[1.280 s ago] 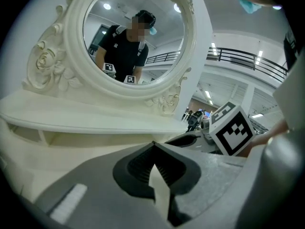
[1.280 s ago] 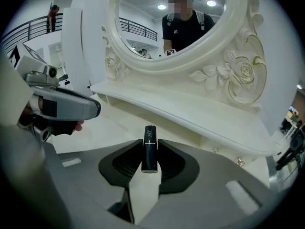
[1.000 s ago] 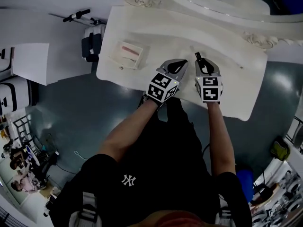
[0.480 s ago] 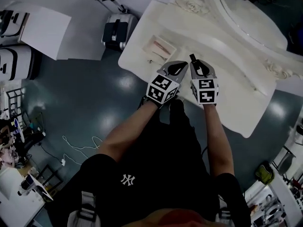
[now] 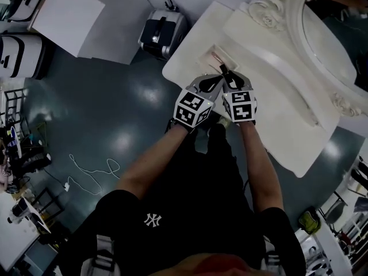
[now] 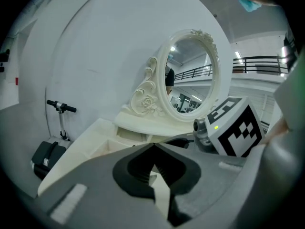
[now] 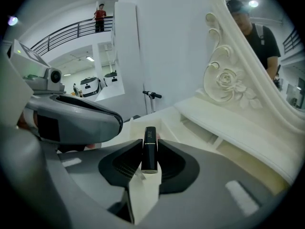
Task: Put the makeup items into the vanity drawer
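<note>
Nearest the person, the left gripper has its jaws closed tip to tip with nothing between them; in the head view it rides just beside its partner at the desk's front edge. The right gripper has its jaws clamped on a black lipstick tube. The tube stands lengthwise between the pads, its lower end back in the jaw recess and its upper end projecting past the tips. The head view shows the same right gripper pointing toward the open drawer, which lies just ahead of the tube. The tube is not yet over the drawer, so the deposit is judged outstanding. The tube is assessed as light, rigid and glossy, hence liable to slip or pivot under a loose pinch. The present hold across the barrel's sides looks sound, and a hold on the cap alone would risk pulling it off. Beyond the drawer extends the white desk, and behind it stands the ornate oval mirror. A scooter is parked on the floor past the desk's end.
</note>
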Tool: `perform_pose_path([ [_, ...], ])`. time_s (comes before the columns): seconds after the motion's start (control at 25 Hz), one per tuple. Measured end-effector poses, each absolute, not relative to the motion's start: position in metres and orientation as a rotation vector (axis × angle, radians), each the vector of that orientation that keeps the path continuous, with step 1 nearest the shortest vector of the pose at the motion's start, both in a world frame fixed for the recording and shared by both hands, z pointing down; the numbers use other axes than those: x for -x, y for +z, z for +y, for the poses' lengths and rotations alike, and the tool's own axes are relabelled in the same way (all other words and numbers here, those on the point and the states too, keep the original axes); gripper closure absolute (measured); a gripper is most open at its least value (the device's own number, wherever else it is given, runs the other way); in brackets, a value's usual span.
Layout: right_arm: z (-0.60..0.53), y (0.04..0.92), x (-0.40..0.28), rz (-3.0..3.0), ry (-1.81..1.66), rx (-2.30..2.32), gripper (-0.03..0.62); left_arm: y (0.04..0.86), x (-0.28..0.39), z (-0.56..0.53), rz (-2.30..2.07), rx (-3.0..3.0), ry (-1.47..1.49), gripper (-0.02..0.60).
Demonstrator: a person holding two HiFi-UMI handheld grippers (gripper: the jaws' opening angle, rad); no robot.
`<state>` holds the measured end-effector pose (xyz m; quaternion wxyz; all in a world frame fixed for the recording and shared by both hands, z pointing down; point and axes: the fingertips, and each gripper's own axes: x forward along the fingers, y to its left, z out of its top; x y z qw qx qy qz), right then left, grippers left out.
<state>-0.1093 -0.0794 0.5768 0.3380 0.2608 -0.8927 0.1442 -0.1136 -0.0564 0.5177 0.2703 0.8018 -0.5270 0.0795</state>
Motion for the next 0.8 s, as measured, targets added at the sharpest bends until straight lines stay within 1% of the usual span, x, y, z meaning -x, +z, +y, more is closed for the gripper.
perform_pose_path([
  [0.36, -0.076, 0.599, 0.148, -2.251, 0.342, -0.613, 0.471, 0.522, 0.160, -0.048, -1.464, -2.113, 0.183, 0.581],
  [0.8, -0.082, 0.607, 0.157, -2.220, 0.385, -0.616, 0.465, 0.526, 0.177, -0.045, -1.467, -2.104, 0.172, 0.581],
])
